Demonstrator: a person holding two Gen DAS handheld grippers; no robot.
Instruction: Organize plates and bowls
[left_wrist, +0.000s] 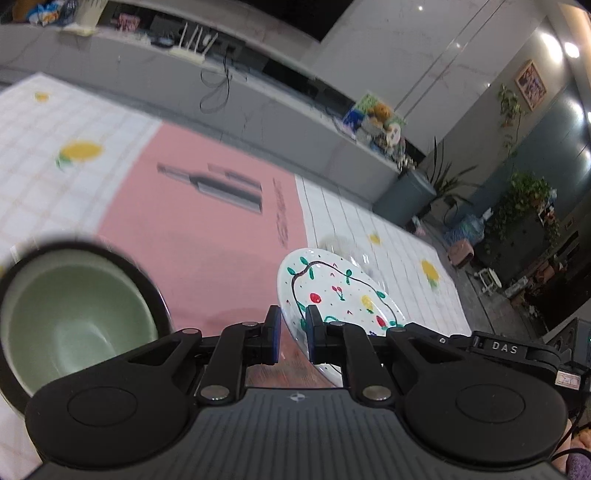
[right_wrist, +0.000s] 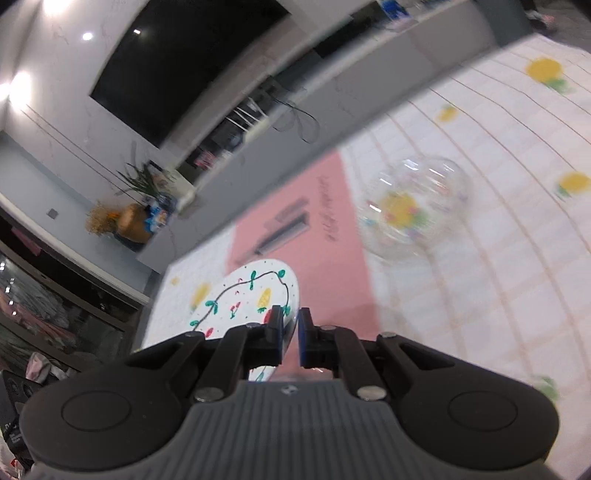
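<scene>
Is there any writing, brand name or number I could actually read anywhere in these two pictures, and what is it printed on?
"DAS": white letters on the black body of the right gripper, seen in the left wrist view.
Dark lettering on the pink mat: too blurred to read in either view.
Small pale sticker on that gripper's body: too small to read.
Framed picture on the wall: nothing legible.

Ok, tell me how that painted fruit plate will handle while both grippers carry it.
The plate looks glazed, so probably stiff, breakable and slippery. The left gripper and right gripper pinch only its rim, so it may tilt.
</scene>
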